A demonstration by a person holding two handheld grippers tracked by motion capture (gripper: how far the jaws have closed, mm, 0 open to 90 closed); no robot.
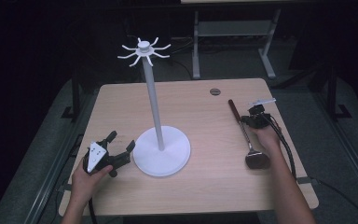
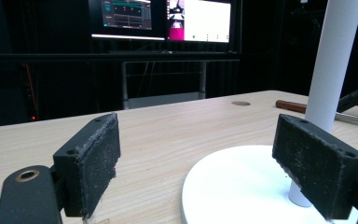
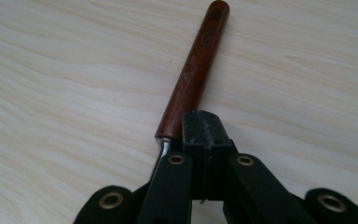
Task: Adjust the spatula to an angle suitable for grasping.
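R claw [image 3: 204, 128] closed | ladle handle [image 3: 191, 77] just beside, left

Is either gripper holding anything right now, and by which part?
Nothing is held. The right gripper is shut beside the ladle, by its wooden handle. The left gripper stands open near the white stand's base.

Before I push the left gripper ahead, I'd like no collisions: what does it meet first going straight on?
Probably the white stand: its base lies between the open left gripper fingers, its pole beyond the right finger.

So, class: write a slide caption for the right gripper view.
Right gripper, jaws shut, beside a wooden-handled ladle lying on the table.
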